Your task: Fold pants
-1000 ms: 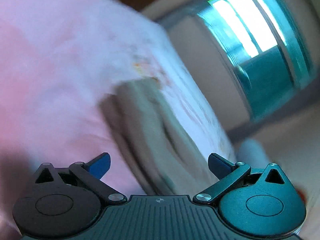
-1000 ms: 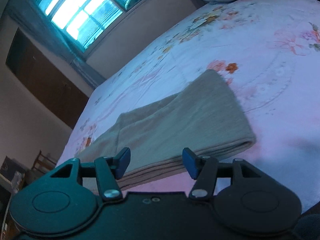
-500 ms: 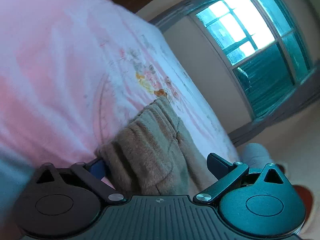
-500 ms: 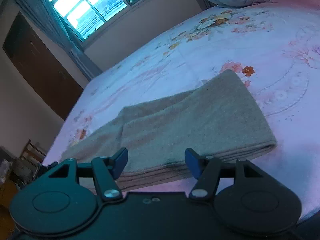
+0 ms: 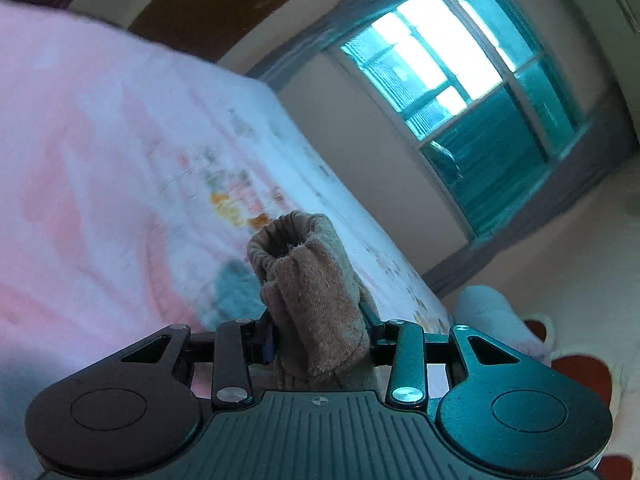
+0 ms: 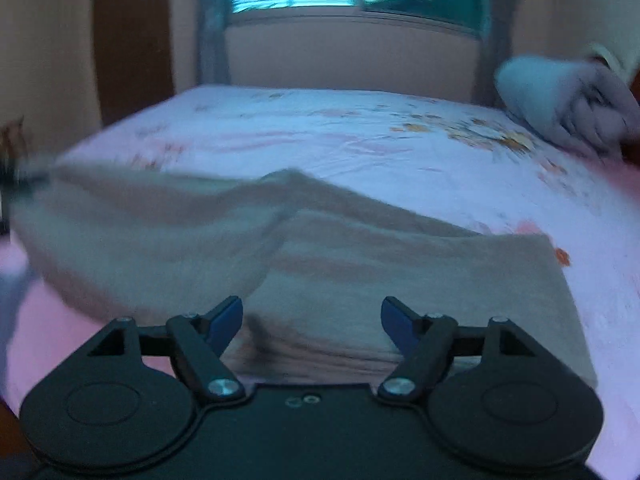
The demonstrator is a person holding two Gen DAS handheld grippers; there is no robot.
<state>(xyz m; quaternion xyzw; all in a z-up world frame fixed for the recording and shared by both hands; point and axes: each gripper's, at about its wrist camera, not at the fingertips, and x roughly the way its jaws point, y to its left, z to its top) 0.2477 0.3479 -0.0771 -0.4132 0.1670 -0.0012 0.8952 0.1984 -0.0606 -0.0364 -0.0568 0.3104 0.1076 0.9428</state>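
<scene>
Pants, beige soft knit (image 6: pixel 360 248), spread across pink floral bedsheet (image 6: pixel 360 136); bunched end (image 5: pixel 316 292) raised off sheet, clenched in left gripper (image 5: pixel 320 332), whose jaws have just been closing; right gripper (image 6: pixel 312 316) unclenched, jaws just opening, nothing pinched, hovering at near edge.

Floral bedsheet (image 6: pixel 360 140), window (image 5: pixel 460 92), perhaps bundled quilt (image 6: pixel 568 108).

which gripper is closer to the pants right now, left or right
Left. The left gripper has just closed its jaws on a bunched end of the tan pants. The right gripper has just been opening, nothing between its fingers, low over the folded part.
</scene>
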